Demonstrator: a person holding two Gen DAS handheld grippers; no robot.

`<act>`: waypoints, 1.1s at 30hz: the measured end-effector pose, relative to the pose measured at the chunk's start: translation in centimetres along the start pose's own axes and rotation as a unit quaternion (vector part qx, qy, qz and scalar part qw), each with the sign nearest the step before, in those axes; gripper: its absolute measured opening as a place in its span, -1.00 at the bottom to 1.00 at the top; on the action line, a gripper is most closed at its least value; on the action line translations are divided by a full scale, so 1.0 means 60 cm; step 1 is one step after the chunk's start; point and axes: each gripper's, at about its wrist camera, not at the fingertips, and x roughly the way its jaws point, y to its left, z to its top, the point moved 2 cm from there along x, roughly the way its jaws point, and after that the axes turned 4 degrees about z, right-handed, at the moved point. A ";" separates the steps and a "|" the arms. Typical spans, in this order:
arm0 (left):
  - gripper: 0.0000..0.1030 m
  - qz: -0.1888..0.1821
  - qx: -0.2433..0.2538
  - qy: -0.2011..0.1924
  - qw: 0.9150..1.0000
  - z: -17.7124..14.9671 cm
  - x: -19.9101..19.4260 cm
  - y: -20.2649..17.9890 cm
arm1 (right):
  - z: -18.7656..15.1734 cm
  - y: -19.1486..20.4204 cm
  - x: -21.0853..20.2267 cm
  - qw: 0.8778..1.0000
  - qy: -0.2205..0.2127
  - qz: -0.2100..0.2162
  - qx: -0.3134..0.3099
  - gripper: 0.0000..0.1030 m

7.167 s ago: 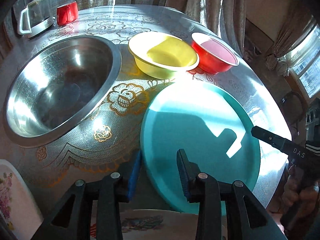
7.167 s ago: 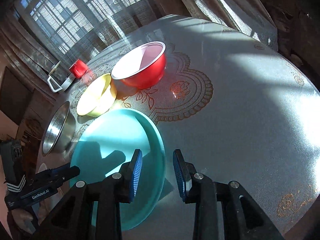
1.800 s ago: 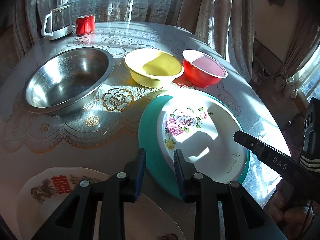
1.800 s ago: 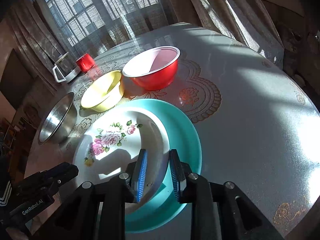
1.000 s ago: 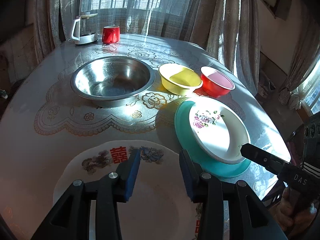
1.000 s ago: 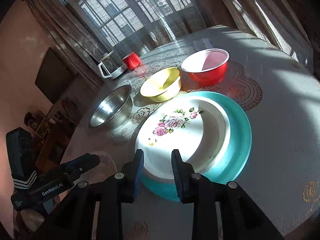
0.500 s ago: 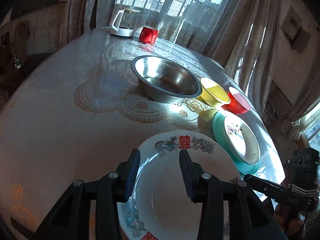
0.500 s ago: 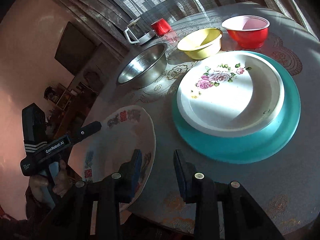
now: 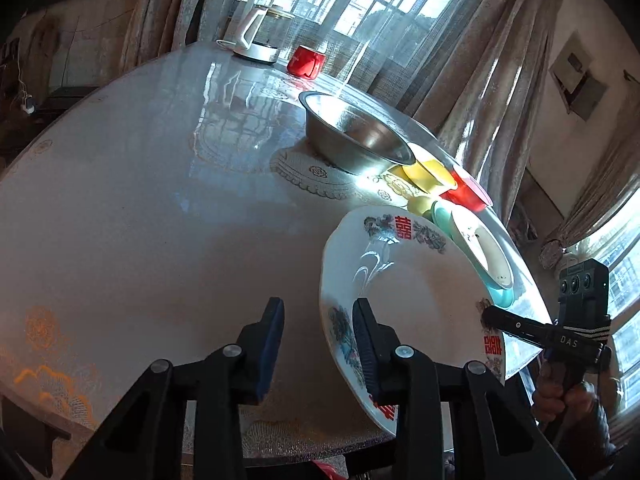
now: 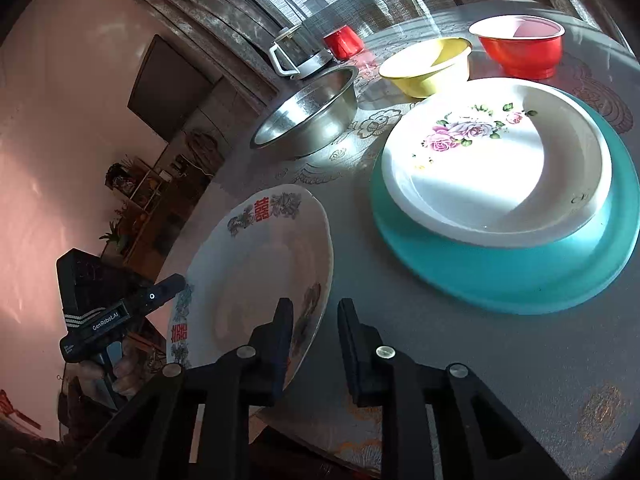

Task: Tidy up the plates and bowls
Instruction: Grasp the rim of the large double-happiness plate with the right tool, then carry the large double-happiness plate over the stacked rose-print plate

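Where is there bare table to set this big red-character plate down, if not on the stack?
Bare table lies left of the red-character plate, in front of the steel bowl and kettle, and in the right wrist view below the teal plate. Crowded: steel bowl, yellow bowl, red bowl and the stack.

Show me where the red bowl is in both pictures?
Left wrist view: the red bowl sits right of centre, behind the yellow bowl.
Right wrist view: the red bowl sits top right, right of the yellow bowl.
Shared landmark: the steel basin.
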 end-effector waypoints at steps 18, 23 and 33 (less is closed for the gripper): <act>-0.55 0.014 0.050 0.000 0.999 -0.023 0.033 -0.042 | -0.007 -0.015 0.015 0.999 0.018 0.030 0.011 -0.50; -0.52 0.014 0.047 0.005 0.999 -0.021 0.033 -0.040 | -0.012 0.002 0.014 0.999 0.014 0.033 -0.005 -0.76; -0.55 -0.009 0.054 -0.005 0.998 -0.023 0.018 -0.053 | 0.003 0.015 0.004 0.999 0.009 -0.001 -0.032 -0.71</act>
